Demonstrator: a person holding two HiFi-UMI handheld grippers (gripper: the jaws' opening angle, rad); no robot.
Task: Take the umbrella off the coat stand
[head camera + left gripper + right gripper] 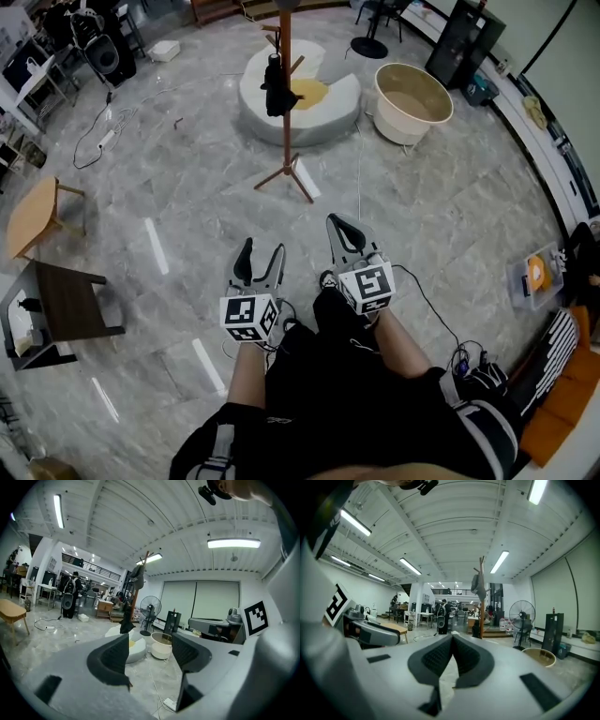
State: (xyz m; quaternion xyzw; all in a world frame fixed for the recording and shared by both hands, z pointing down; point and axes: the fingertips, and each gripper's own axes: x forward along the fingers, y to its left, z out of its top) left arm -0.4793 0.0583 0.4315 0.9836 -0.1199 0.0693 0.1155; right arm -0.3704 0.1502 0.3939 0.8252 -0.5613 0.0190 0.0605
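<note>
A black folded umbrella hangs from a peg of the wooden coat stand, which rises from the marble floor some way ahead of me. The umbrella and the coat stand show small and distant in the left gripper view, and the coat stand also in the right gripper view. My left gripper is held low in front of the person's legs, its jaws apart with nothing between them. My right gripper sits beside it, its pads together and empty. Both are far from the stand.
A round white platform with a yellow patch lies behind the stand, a beige tub to its right. A wooden stool and a dark chair stand at the left. Cables run across the floor. A floor fan stands further back.
</note>
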